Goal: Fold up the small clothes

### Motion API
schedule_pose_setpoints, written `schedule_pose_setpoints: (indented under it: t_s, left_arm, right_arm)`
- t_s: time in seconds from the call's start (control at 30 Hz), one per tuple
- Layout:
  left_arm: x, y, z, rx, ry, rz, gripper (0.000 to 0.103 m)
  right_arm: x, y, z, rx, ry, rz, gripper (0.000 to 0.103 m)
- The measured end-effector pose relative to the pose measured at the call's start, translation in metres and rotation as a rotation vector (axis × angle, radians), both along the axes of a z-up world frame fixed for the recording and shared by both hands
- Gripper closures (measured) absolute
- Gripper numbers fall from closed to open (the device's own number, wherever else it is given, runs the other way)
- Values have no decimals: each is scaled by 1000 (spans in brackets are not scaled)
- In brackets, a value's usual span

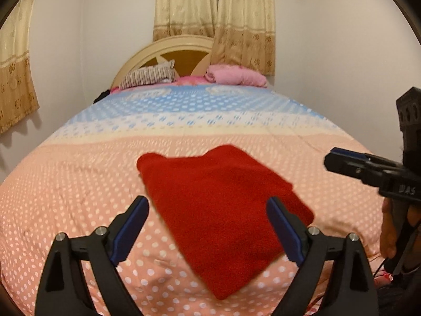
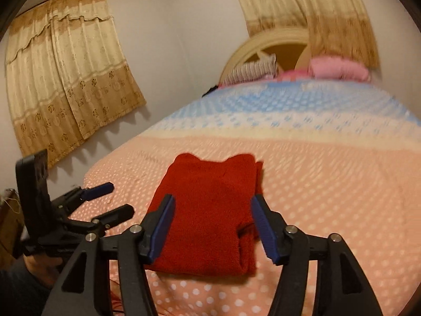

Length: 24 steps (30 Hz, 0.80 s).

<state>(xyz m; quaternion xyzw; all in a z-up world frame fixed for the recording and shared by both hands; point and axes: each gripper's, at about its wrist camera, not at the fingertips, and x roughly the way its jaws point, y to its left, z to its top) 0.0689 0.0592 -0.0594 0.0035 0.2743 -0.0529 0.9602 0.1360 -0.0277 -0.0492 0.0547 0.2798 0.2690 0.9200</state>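
Observation:
A folded red garment [image 1: 221, 210] lies flat on the pink dotted bedspread [image 1: 65, 197]; the right wrist view shows the same garment [image 2: 210, 216] straight ahead. My left gripper [image 1: 208, 205] hovers above its near edge, jaws wide apart, holding nothing. My right gripper [image 2: 211, 205] also stands open over the cloth, with no pad pressing on it. In the left wrist view the right gripper [image 1: 342, 163] comes in from the right, held by a hand [image 1: 389, 231]. The left gripper [image 2: 118, 200] shows at the left of the right wrist view, open.
Bed runs away to a cream headboard [image 1: 158, 52], with a striped pillow [image 1: 150, 76] and pink bedding [image 1: 236, 75] at its head. Beige curtains [image 1: 215, 8] hang behind and on the left wall [image 2: 65, 73]. Bedspread turns blue and white further back.

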Motion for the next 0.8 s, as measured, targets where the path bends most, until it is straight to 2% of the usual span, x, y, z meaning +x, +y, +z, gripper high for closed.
schedule_pose_setpoints:
  t_s: [0.27, 0.8]
  left_arm:
    - [-10, -6, 15, 21, -53, -15, 6]
    - [-5, -5, 11, 18, -41, -2, 6]
  right_arm:
    - [-7, 2, 10, -6, -31, 14, 39]
    - [-6, 4, 10, -1, -31, 9, 39]
